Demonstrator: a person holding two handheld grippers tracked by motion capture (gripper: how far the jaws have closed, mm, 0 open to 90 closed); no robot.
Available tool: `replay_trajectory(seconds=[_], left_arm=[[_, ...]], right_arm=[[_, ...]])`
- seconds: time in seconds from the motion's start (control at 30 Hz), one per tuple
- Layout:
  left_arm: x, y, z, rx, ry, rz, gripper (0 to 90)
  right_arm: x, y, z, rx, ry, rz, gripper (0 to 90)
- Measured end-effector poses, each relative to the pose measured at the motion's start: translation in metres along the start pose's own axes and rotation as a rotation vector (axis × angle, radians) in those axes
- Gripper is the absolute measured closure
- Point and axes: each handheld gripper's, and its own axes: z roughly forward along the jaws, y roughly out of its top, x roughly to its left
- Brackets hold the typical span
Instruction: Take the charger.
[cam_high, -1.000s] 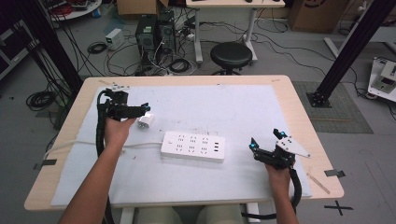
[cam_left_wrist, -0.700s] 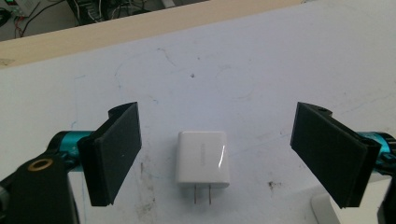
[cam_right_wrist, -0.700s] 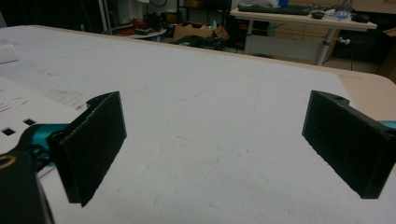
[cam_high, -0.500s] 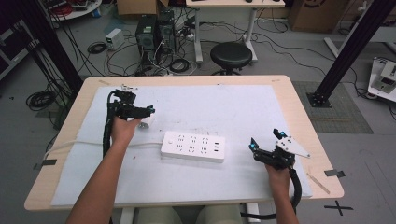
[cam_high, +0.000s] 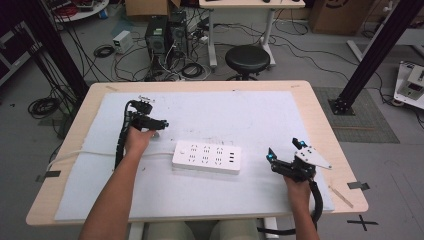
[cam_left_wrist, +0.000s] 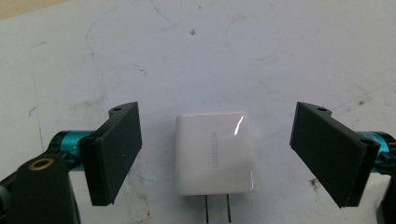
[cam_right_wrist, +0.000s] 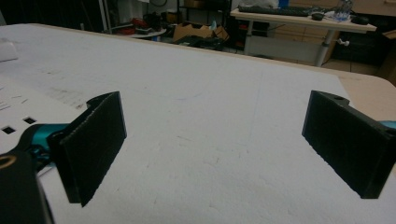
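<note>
- Since the earlier frames the left gripper (cam_high: 159, 123) has swung over the white charger (cam_left_wrist: 215, 152) and now covers it in the high view, where a second ago the charger lay in plain sight just beside the gripper; the right gripper (cam_high: 283, 159) has stayed where it was.
- In the left gripper view the charger lies flat on the white mat (cam_left_wrist: 196, 51), between the two jaws and touching neither, its two prongs pointing toward the camera.
- The left gripper is spread wide, with clear gaps on both sides of the charger.
- The right gripper is also spread wide and holds nothing; it rests near the right edge of the desk (cam_high: 320, 107).
- The white power strip (cam_high: 206, 157) lies on the mat between the two grippers, just right of the left hand (cam_high: 137, 140).
</note>
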Motion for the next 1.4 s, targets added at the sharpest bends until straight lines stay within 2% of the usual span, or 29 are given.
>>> replay_trajectory(seconds=[0.27,0.4,0.47,0.6,0.7,0.87,0.93,1.13,1.4], left_arm=[[0.002,-0.007,0.012,0.042,0.011,0.007,17.8],[0.004,-0.012,0.019,0.062,0.02,0.012,21.3],[0.005,-0.014,0.022,0.073,0.02,0.004,21.3],[0.006,-0.018,0.027,0.077,0.02,-0.006,21.3],[0.005,-0.018,0.029,0.084,0.025,0.006,21.4],[0.007,-0.019,0.03,0.08,0.008,-0.005,22.4],[0.008,-0.019,0.031,0.072,0.003,0.002,23.0],[0.007,-0.019,0.029,0.07,-0.034,0.01,34.8],[0.007,-0.021,0.027,0.061,-0.045,0.003,40.3]], right_arm=[[0.001,0.0,0.0,0.002,-0.002,0.002,6.3],[0.0,0.0,0.0,0.001,-0.002,0.004,6.3],[0.001,0.0,0.0,0.003,-0.001,0.002,6.3],[0.0,0.0,0.0,0.003,-0.001,0.004,6.3],[0.001,0.0,0.0,0.003,0.0,0.004,6.3],[0.0,0.0,0.0,0.0,0.002,-0.007,6.3],[0.001,0.0,0.0,0.003,-0.001,0.002,6.3],[0.001,0.0,0.0,-0.001,-0.004,-0.005,6.3],[0.001,0.0,0.0,-0.001,-0.004,-0.001,6.3]])
